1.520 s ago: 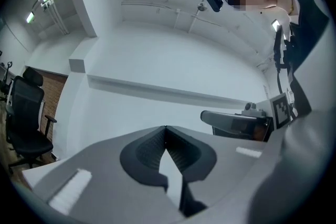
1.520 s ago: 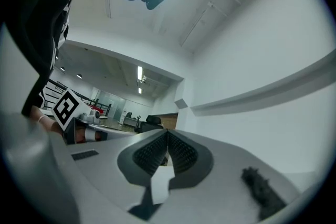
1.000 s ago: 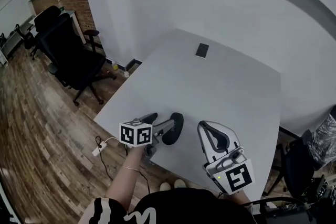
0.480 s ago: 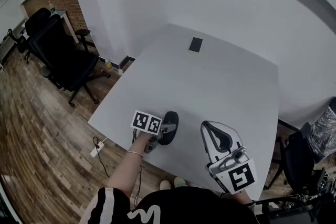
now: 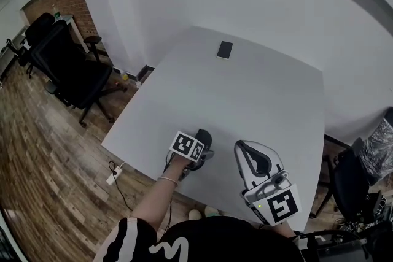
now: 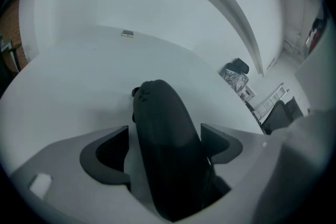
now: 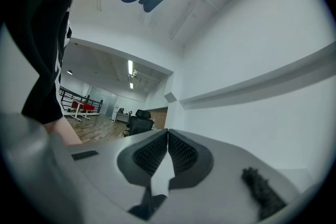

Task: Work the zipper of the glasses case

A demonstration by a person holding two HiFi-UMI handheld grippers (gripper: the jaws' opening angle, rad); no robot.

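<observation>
The black glasses case lies on the white table near its front edge, with its long side pointing away from me. My left gripper straddles the near end of the case, and its jaws are opening. A strip of table shows between the case and the left pad. In the head view the marker cube covers most of the case, and my left gripper sits over it. My right gripper rests to the right of the case. It is tilted upward and its ribbed pads are pressed together on nothing.
A phone lies flat at the table's far side. A black office chair stands on the wood floor to the left, and another chair at the right. A white plug and cable lie on the floor below the front-left table edge.
My left gripper has slid right, from beside the case to over its near end. The right gripper has stayed put.
</observation>
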